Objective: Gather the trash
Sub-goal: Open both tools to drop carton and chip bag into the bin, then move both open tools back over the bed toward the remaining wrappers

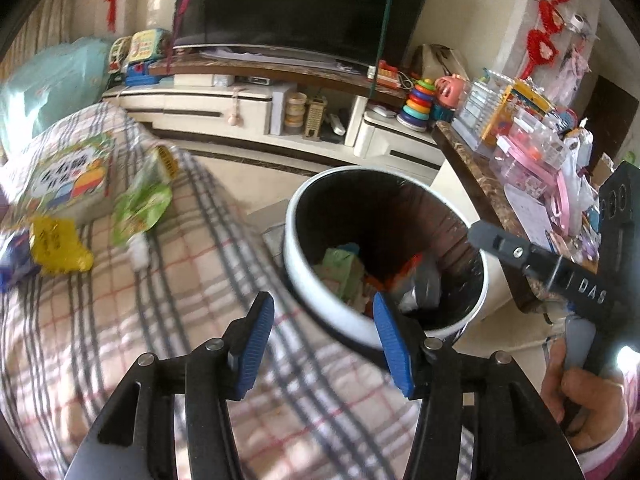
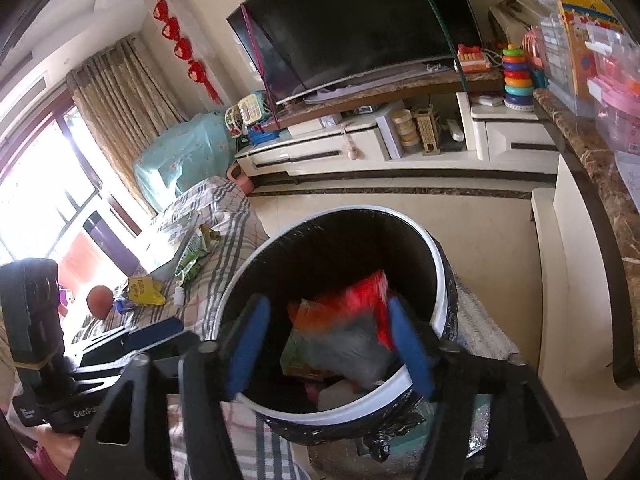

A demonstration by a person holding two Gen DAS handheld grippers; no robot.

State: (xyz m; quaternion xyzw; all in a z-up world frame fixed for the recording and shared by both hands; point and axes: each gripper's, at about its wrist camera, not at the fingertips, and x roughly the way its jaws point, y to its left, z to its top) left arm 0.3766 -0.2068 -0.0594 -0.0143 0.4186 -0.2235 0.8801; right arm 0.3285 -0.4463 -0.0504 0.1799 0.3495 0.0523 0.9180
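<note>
A white-rimmed trash bin (image 1: 320, 300) with a black liner stands beside a plaid-covered sofa (image 1: 180, 280) and holds several wrappers. My left gripper (image 1: 322, 304) is open and empty, over the blanket's edge by the bin's rim. My right gripper (image 2: 327, 308) is open above the bin (image 2: 440, 280); a blurred red and silver packet (image 2: 360, 320) lies in the bin between its fingers, and the pads are not touching it. On the blanket lie a yellow wrapper (image 1: 56, 248), a green packet (image 1: 140, 208), a small white bottle (image 1: 138, 252) and a blue wrapper (image 1: 12, 260).
A picture book (image 1: 68, 180) lies on the blanket by the trash. A marble counter (image 1: 480, 184) crowded with toys and boxes stands right of the bin. Beyond a strip of floor, a TV stand (image 1: 240, 108) carries a large TV (image 1: 300, 0). An orange ball (image 2: 100, 300) rests on the sofa.
</note>
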